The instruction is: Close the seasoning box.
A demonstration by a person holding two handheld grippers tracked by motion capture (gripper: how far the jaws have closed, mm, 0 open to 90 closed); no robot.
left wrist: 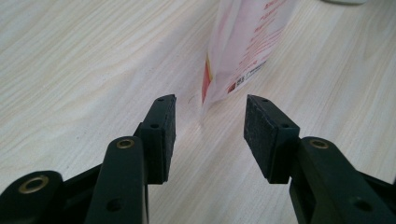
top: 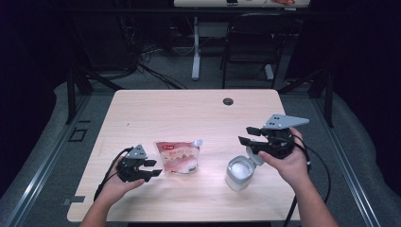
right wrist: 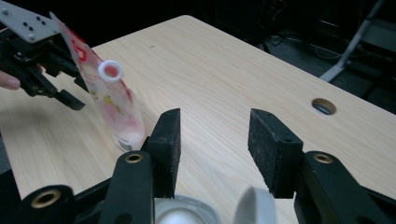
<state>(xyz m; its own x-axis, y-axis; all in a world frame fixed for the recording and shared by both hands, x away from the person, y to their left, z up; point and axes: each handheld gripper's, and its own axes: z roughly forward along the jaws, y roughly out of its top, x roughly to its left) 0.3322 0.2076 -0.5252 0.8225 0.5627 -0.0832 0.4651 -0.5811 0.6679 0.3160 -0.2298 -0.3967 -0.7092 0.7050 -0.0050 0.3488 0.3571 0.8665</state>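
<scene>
The pouch [top: 177,158] stood on the table [top: 189,113], just beside the left gripper [top: 147,169]. That claw was wide open and held nothing, and the pouch's bottom corner [left wrist: 208,95] sat just past its pads. The right gripper [top: 247,135] was wide open too, with nothing in it, and it hung over the jar [top: 239,173].

The step looked like grabbing the pouch. To do it well, the left claw should slide in until the pouch edge is between the pads, then squeeze gently so the pouch does not tip.

The pouch was soft, shiny plastic, pink and white, with a round white cap [right wrist: 110,71] on its spout. The jar was clear and round with white stuff inside, and its lid [top: 257,157] was flipped open. The table was smooth, pale wood. The pads [left wrist: 268,135] were black and rough.
</scene>
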